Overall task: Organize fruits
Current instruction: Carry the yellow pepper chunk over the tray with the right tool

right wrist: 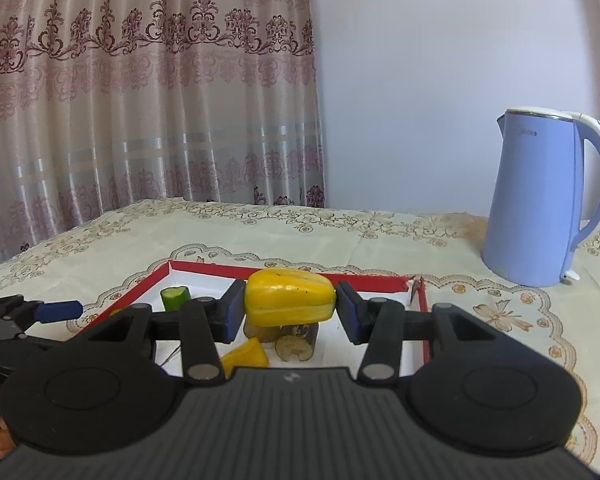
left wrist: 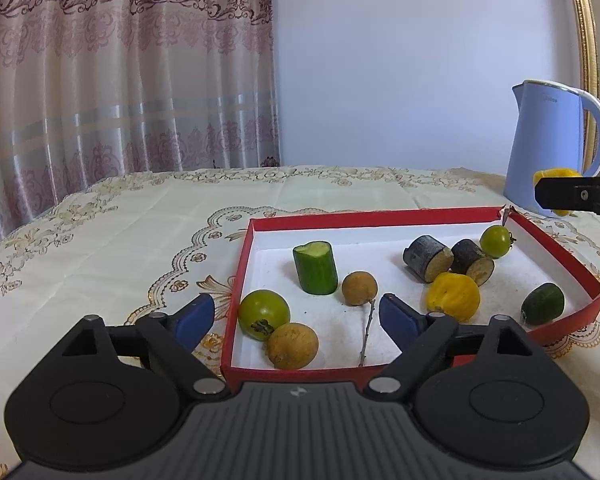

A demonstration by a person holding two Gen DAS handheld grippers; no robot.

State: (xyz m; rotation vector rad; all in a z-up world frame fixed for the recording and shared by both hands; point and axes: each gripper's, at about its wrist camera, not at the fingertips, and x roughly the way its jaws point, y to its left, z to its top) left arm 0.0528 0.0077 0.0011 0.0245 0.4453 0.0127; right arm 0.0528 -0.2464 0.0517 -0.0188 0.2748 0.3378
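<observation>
The right gripper [right wrist: 290, 312] is clamping the yellow fruit [right wrist: 290, 300] above the red tray [left wrist: 556, 248]; the left gripper [left wrist: 296, 316] is gaping empty. Lower gently into bare space.

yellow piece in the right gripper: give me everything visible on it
The yellow fruit piece is a glossy, waxy-looking chunk with lengthwise ridges and a few dark specks, possibly starfruit. It lies level, long axis across the right gripper, whose blue pads press on both its ends. It hangs in the air over the red-rimmed tray, above the dark cut pieces, touching nothing but the pads. From the left wrist view only slivers show behind a black finger, before the blue kettle.
</observation>
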